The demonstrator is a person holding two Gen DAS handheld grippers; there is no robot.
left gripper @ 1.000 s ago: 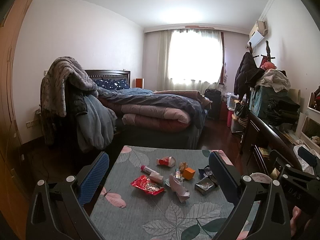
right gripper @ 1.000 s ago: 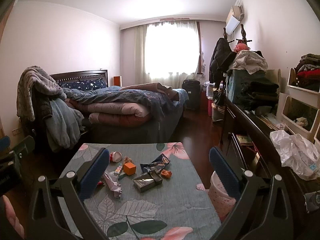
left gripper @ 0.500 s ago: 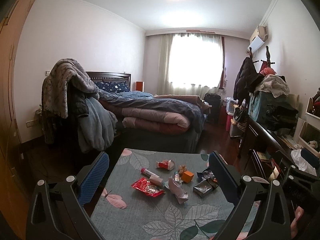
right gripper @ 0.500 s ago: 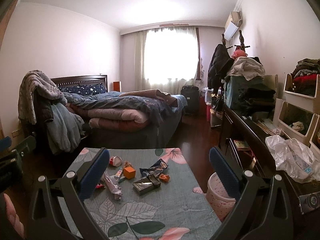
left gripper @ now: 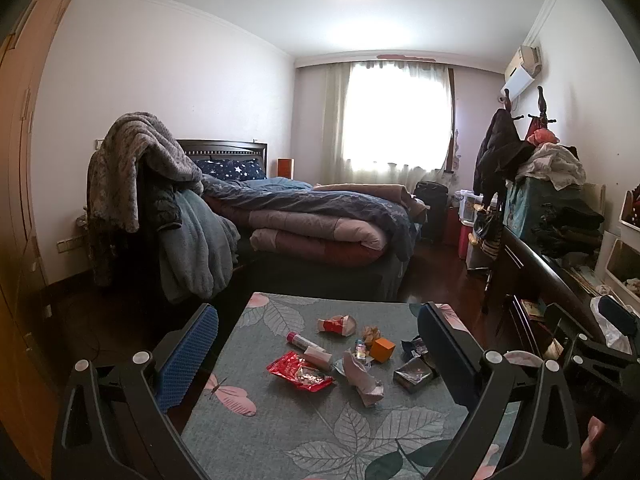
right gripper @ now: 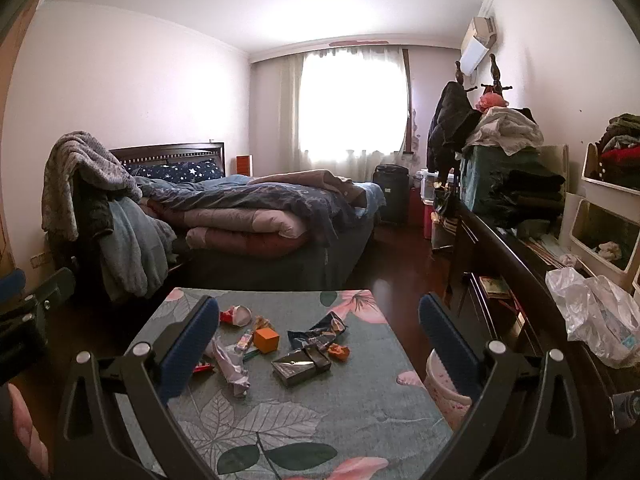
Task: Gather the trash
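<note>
Left gripper and right gripper both spread wide, holding nothing, above a leaf-print table, trash clustered mid-table (red wrapper, orange box, crumpled paper), pink bin just beside the table's right edge.

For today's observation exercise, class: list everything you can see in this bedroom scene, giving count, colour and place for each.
table: one, grey-green leaf-print cover, foreground
red wrapper: one, table's left part
orange box: one, table centre
silver packet: one, right of the box
crumpled paper: one, pale, table centre
tube: one, white and pink, behind the red wrapper
bin: one, pink, beside the table's right edge
bed: one, blue and pink quilts, behind the table
left gripper: black, blue pads, open
right gripper: black, blue pads, open
</note>
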